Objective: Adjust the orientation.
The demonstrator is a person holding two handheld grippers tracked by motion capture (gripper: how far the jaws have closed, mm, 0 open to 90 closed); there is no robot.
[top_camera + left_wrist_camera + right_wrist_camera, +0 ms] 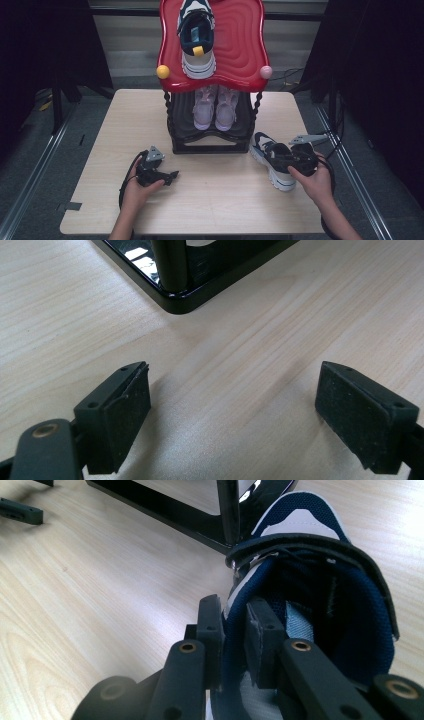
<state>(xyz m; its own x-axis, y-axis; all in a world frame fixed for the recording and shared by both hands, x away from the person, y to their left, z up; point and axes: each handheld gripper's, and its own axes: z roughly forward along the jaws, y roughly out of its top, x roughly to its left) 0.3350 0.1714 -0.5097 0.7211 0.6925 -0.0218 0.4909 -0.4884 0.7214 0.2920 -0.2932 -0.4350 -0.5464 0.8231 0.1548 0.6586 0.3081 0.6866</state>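
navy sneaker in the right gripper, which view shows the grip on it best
The right gripper view: the right gripper has its jaws clamped on the collar wall of the navy sneaker. The high view shows the whole sneaker on the table, its heel under the hand. The left gripper view gives bare tabletop.

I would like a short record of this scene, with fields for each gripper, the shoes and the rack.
right gripper: shut on the collar of the navy and white sneaker, which stands on the table right of the rack
left gripper: open, nothing between its fingers, above bare table
shoe rack: black frame, red top shelf
top shelf: one matching sneaker
lower shelf: pair of pale pink shoes
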